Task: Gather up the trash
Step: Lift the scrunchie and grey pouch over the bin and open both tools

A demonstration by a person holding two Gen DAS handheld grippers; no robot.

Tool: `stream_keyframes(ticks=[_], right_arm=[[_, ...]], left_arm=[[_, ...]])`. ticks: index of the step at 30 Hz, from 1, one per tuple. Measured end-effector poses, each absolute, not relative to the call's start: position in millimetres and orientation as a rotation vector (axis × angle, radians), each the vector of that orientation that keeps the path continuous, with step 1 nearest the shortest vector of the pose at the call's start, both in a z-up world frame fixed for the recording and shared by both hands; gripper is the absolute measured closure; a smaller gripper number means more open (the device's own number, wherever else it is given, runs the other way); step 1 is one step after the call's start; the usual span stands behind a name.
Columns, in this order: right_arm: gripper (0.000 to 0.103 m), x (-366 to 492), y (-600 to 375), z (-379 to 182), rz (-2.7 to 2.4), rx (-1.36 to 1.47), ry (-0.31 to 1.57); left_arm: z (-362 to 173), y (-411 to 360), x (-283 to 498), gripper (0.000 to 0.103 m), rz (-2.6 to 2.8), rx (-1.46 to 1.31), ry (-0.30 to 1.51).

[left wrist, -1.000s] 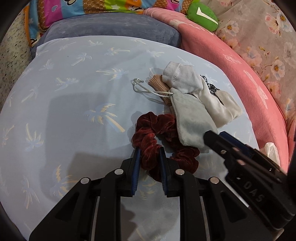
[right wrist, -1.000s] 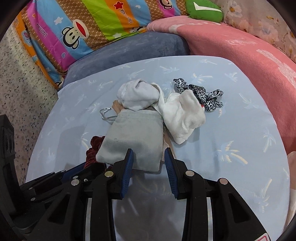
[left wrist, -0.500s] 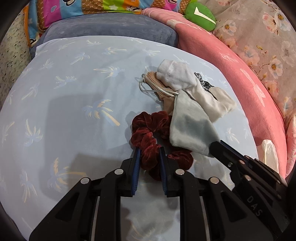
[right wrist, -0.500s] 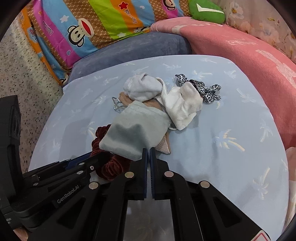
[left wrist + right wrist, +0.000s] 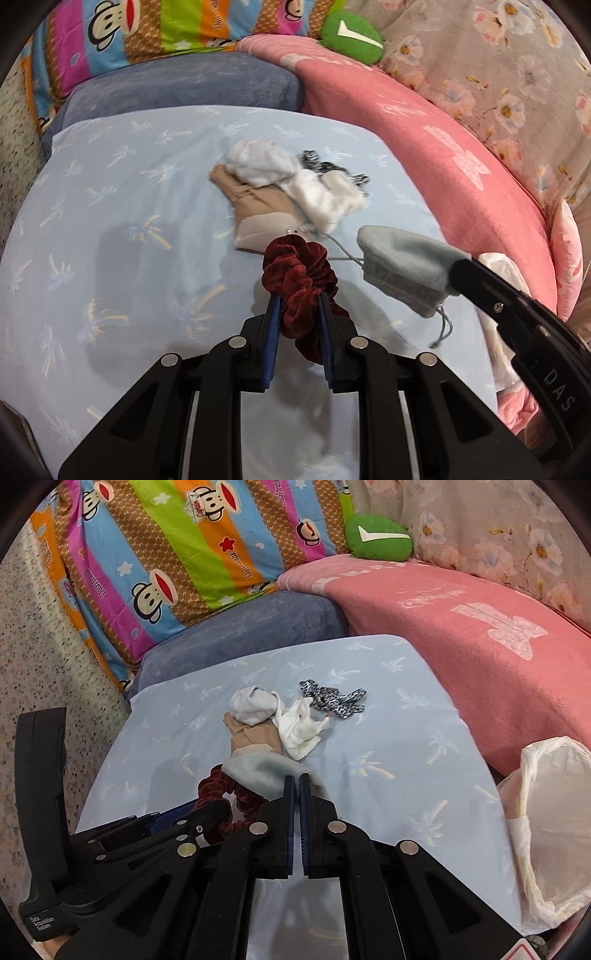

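1. My left gripper [image 5: 297, 317] pinches the scrunchie [image 5: 299, 277]; my right gripper [image 5: 296, 797], jaws pressed together, grips the grey pouch [image 5: 258, 771]. Both hang above the bed [image 5: 406, 775].
2. I judge the bag [image 5: 546, 812], right of the bed, is the target; carry both over its mouth before releasing.
3. The bag's interior is hidden; the pouch cord [image 5: 443, 326] dangles and may snag.

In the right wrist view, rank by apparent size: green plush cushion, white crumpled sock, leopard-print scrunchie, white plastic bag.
1. White plastic bag, though nearness to the camera inflates it.
2. Green plush cushion.
3. White crumpled sock and leopard-print scrunchie: too alike to rank.
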State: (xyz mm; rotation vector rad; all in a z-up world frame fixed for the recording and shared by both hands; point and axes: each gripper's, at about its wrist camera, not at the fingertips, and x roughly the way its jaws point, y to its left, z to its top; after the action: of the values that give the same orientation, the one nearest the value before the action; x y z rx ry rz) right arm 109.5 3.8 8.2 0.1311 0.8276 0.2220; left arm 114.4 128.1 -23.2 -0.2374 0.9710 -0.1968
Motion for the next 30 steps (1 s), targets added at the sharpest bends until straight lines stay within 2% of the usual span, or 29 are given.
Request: stream_keyframes(ticks=[12,30], right_arm=[[0.1,70.9,-90.0,46.7,0.091,0.198,0.728],[0.1,28.4,-216.1,55.4,-0.106,0.279,0.66]], left_arm=[[6.8,50.8,98.0,0.083,-0.313,-0.136,0.912],[30.3,-71.3,93.9,0.083,-0.563,-0.033,0.894]])
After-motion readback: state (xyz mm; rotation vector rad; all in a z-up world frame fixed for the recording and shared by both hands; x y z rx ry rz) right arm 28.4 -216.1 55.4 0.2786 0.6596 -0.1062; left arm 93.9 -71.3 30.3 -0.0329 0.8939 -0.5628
